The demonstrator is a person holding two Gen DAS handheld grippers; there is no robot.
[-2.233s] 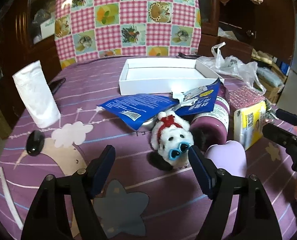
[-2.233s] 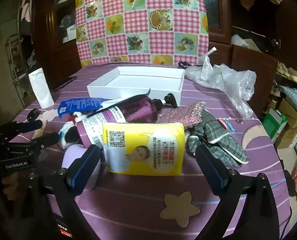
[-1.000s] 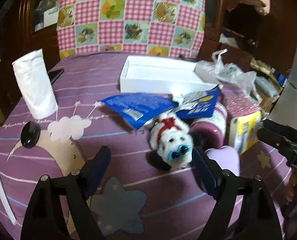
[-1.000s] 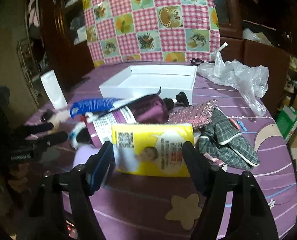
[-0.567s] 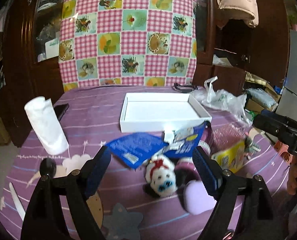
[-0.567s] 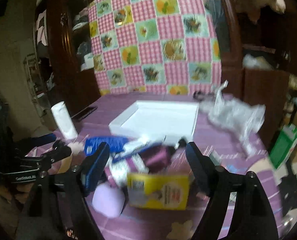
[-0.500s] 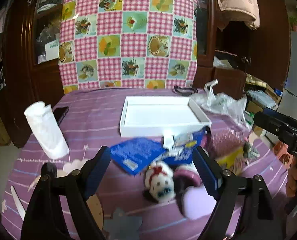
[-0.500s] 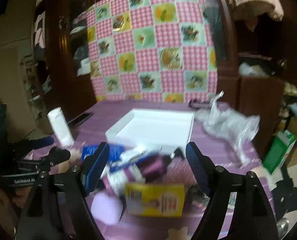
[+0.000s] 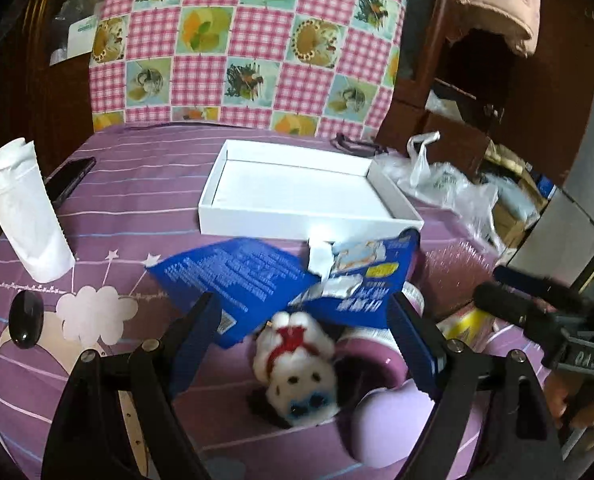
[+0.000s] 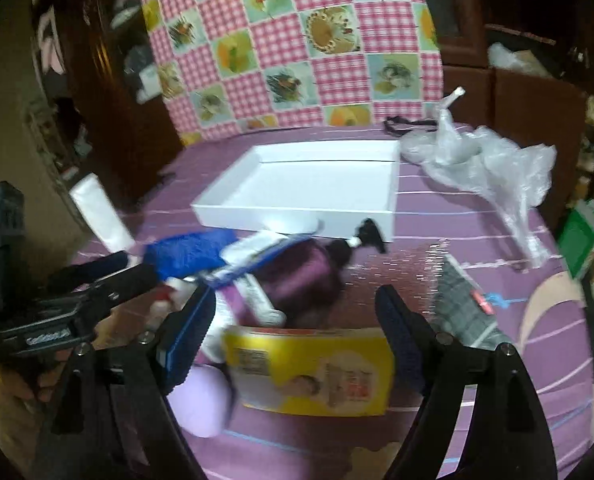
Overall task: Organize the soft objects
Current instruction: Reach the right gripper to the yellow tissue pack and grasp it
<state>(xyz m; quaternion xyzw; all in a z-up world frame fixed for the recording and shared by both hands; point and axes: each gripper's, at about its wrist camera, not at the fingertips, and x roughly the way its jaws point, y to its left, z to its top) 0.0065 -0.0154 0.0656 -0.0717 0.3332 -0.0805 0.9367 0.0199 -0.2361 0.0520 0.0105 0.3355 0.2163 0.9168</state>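
**With both grippers spread above the heap: lining up the first soft picks**

While the clutter lies bunched at the near edge of the purple table (image 9: 145,184), the left gripper (image 9: 305,340) hangs released over it, its blue pads wide apart with the plush dog (image 9: 297,372) framed between them and touching neither. The dog lies on its back, nose toward the camera, its head tucked under the torn blue pouch (image 9: 249,276) and its right flank against the purple bottle (image 10: 301,272). A lilac pad (image 9: 381,420) sits just near-right of it.

The right gripper (image 10: 293,336) is likewise released and holds nothing; its fingers bracket the yellow pack (image 10: 313,368), which lies flat near the table edge with the bottle just beyond. Right of the pack lie a plaid cloth (image 10: 461,308) and a glittery pouch (image 10: 413,268), both blurred.

The white tray (image 9: 309,188) stands bare at the far middle, well apart from the heap, and is probably where the soft things belong.

For a clean pick, the left gripper should come down square over the dog's body rather than its head, low enough that the pads close on stuffing, not loose fur. Keeping the far pad clear of the blue pouch would avoid dragging it along. A straight lift before travelling toward the tray should keep the bottle from rolling. The two grippers sit near each other, so moving one at a time seems safer.
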